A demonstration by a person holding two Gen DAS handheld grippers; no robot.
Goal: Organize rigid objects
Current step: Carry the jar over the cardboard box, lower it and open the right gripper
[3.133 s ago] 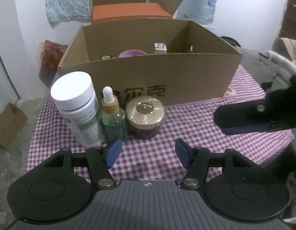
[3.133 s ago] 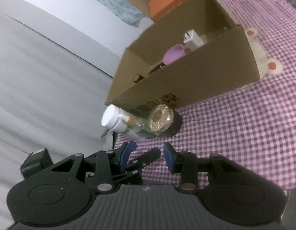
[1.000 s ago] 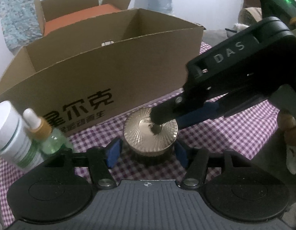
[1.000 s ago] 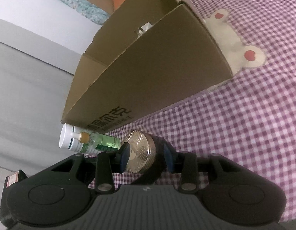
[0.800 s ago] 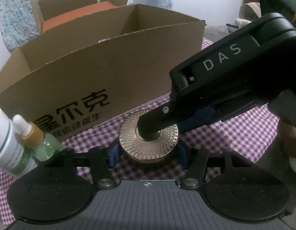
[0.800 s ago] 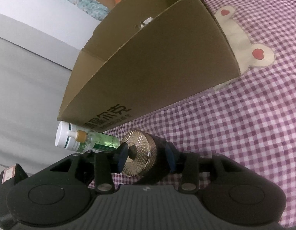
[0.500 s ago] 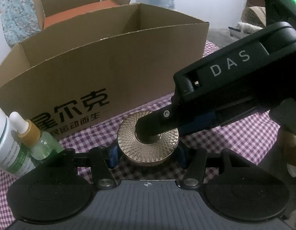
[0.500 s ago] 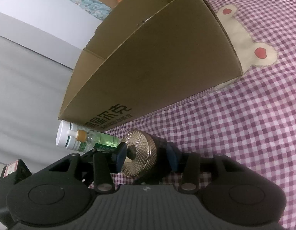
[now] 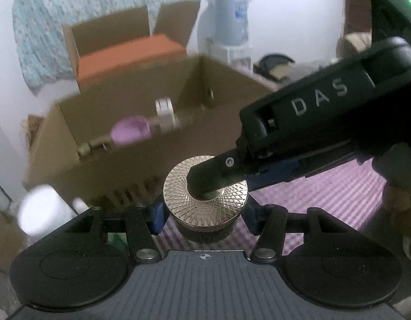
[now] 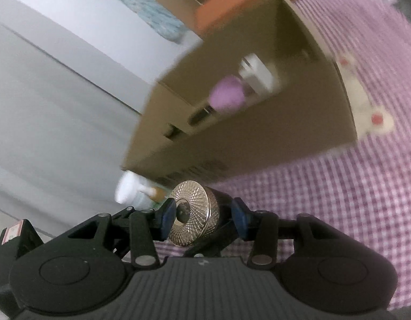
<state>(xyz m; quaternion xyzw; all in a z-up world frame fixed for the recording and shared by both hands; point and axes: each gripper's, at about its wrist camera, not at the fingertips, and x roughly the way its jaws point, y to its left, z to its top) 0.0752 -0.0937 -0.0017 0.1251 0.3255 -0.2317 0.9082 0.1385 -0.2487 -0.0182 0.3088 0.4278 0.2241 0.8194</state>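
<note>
Gold-lidded jar [image 9: 205, 200] has now been lifted off the checked cloth [image 10: 338, 200], clamped by left gripper [image 9: 204, 217] and right gripper [image 10: 202, 217] together; cardboard box [image 9: 178, 138] probably comes next.

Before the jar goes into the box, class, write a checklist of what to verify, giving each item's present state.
1. Left tool clamped across the sides of the gold-lidded jar: ok.
2. Right tool gripping the jar top to bottom, one finger pressed on the lid centre: ok.
3. Jar off the checked tablecloth: cannot tell, its base is hidden.
4. Cardboard box open at the top: ok.
5. Free room inside the box beside the purple-capped item and the white item: cannot tell, the box floor is hidden and blurred.
6. White bottle and dropper bottle clear of the lift path: ok, they stand off to the side.
</note>
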